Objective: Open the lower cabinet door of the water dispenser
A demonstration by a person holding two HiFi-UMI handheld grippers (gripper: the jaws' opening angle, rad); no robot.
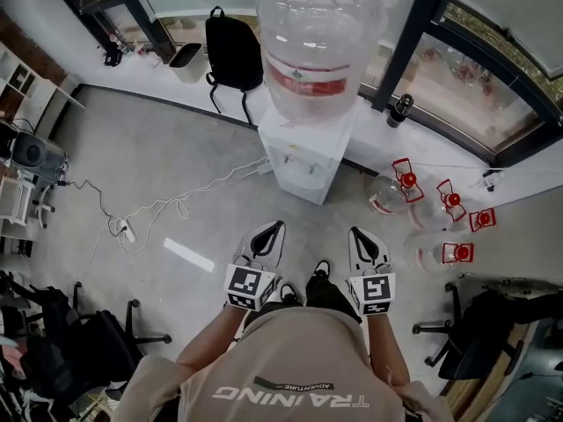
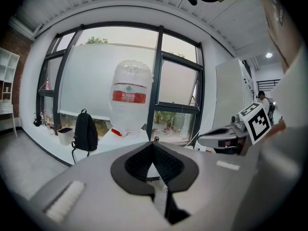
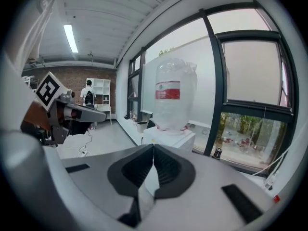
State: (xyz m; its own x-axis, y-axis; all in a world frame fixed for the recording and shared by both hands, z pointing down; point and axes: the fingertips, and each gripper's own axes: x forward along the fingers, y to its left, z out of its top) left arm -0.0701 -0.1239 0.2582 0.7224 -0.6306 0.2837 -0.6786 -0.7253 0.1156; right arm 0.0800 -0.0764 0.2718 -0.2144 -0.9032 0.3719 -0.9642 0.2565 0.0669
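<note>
Water dispenser [image 1: 303, 161] stands white, clear bottle [image 1: 312, 33] on top; left tongs [image 1: 279, 225], right tongs [image 1: 355, 230] pressed together.

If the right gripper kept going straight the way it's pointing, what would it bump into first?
Probably the white water dispenser, which stands just past the shut tips of the right gripper in its own view, with nothing between. Depth is unclear, so it could reach the floor just before it.

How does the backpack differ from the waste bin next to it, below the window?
The backpack is black, the waste bin white. The backpack stands taller than the waste bin. The waste bin is open on top; the backpack has straps hanging down. Both sit side by side.
</note>
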